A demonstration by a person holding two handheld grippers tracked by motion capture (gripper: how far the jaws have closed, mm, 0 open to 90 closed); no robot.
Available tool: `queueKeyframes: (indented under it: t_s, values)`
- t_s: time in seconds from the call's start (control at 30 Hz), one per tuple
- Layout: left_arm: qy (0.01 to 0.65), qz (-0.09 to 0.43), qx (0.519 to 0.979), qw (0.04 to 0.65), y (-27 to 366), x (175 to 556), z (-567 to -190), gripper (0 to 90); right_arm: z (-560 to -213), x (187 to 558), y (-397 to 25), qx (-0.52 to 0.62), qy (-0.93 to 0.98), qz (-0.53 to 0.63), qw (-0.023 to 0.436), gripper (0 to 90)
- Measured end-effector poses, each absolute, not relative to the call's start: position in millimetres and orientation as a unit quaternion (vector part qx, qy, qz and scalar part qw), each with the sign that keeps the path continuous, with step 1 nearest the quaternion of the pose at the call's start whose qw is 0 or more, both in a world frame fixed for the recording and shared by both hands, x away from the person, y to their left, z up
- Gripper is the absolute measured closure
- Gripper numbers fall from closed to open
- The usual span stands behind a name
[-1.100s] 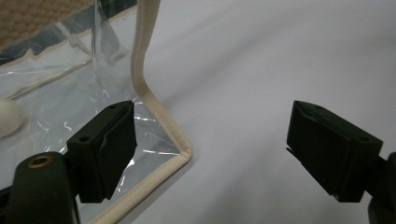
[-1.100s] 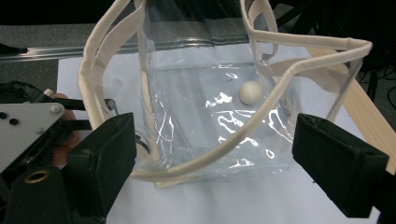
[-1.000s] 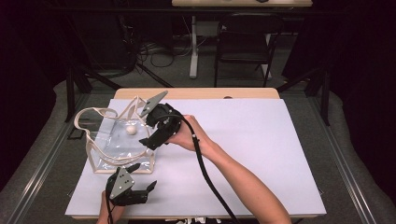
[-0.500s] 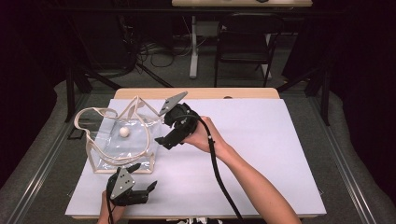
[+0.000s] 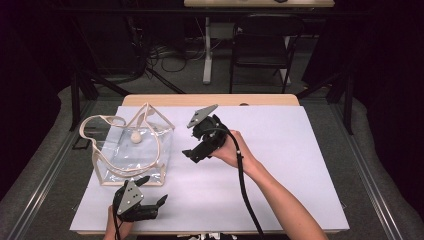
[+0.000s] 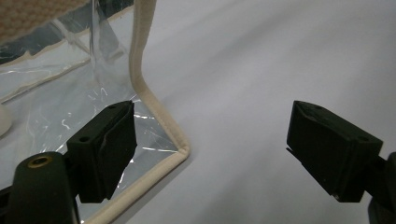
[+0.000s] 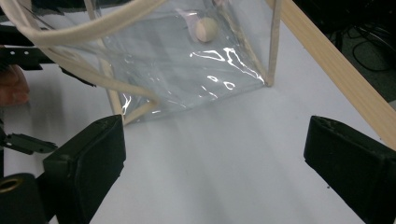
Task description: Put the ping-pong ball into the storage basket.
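A clear plastic bag [image 5: 127, 155] with cream trim and handles stands on the left of the white sheet [image 5: 290, 165]. A small cream ball [image 5: 135, 136] lies inside it. My right gripper [image 5: 192, 151] hovers open just right of the bag, jaws pointing toward it, with nothing held. In the right gripper view the bag [image 7: 187, 60] and ball [image 7: 207, 29] sit ahead of the spread jaws of that gripper [image 7: 215, 158]. My left gripper [image 5: 154, 191] rests open at the front edge. In the left gripper view the bag's trimmed corner [image 6: 161, 126] lies by the left jaw of this gripper [image 6: 210, 149].
The table's wooden far edge [image 5: 210, 100] shows beyond the sheet, and runs at the right as a wooden strip [image 7: 336, 60] in the right gripper view. A dark chair [image 5: 262, 45] and cables stand on the floor behind. Bare sheet stretches right of the grippers.
My right gripper has drawn back from over the bag, moving right and slightly toward the front. The ball stays inside the bag. The left gripper has not moved.
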State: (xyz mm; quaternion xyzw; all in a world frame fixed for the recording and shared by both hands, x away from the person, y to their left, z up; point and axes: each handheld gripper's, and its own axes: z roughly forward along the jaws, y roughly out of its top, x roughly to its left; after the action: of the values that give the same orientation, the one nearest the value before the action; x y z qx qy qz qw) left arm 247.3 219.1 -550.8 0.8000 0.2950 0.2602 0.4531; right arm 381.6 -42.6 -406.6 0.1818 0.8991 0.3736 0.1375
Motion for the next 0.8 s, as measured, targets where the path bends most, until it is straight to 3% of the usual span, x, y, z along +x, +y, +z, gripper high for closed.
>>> queueKeyframes:
  t_s: [0.8]
  values:
    - [0.297, 0.262, 0.800, 0.452, 219, 248, -551, 16.3, -434, 367, -97, 0.217, 0.886, 0.373, 0.172, 3.4]
